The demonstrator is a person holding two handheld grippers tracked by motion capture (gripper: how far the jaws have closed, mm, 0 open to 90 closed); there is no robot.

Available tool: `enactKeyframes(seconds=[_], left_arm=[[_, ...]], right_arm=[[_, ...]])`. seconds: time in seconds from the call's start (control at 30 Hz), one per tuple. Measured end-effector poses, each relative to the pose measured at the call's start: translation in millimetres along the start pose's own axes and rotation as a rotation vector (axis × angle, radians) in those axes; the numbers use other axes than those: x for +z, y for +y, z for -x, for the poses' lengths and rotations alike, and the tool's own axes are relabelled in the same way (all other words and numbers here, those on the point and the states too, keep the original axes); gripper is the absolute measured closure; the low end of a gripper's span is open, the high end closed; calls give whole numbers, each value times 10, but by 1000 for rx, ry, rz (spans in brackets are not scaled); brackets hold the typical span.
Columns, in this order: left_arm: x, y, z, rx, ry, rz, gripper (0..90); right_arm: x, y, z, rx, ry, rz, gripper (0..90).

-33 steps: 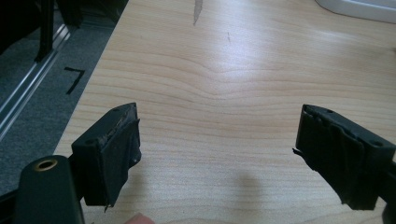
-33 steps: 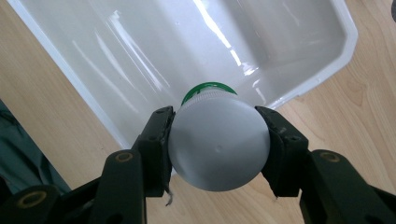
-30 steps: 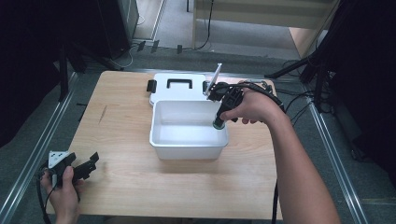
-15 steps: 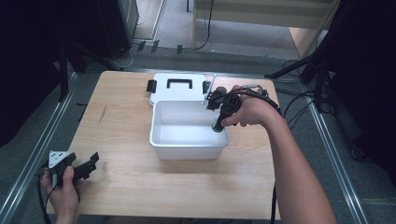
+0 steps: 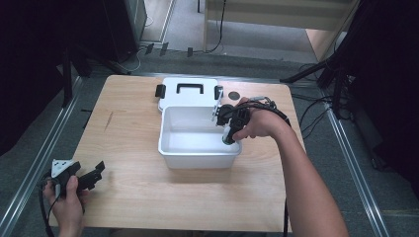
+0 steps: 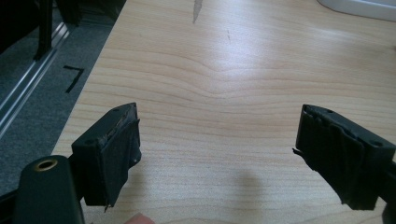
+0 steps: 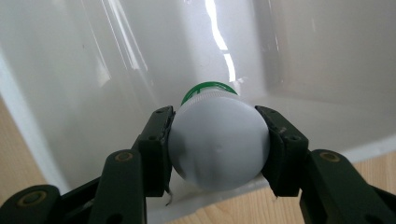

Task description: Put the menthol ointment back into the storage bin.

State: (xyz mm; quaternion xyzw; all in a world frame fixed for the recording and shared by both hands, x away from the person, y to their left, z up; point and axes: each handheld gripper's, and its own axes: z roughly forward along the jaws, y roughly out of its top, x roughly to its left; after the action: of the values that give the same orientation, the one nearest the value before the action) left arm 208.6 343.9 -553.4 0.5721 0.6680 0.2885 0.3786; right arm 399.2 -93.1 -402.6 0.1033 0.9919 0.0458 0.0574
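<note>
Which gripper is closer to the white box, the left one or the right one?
The right. The right gripper reaches into the white box at its right side, clamped on a white bottle. The left gripper sits apart, at the table's near left corner.

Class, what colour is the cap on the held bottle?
Green cap, clearest in the right gripper view.

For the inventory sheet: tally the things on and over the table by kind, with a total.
White bins: 1
White lids with black handle: 1
White bottles with green cap, clamped in the right hand-held gripper over the bin: 1
Hand-held grippers, counting the open left hand-held gripper: 2
Total: 5
</note>
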Motion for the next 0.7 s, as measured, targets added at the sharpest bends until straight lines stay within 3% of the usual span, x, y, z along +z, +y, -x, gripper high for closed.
enactKeyframes(seconds=[0.1,0.37,0.7], left_arm=[[-1,0,1,-3,0,-1,146],[1,0,0,-3,-1,0,146],[2,1,2,1,-1,-1,146]], right_arm=[[107,13,-13,-36,-2,-11,508],[259,31,-30,-71,-8,-47,508],[302,73,-46,-92,-39,-78,508]])
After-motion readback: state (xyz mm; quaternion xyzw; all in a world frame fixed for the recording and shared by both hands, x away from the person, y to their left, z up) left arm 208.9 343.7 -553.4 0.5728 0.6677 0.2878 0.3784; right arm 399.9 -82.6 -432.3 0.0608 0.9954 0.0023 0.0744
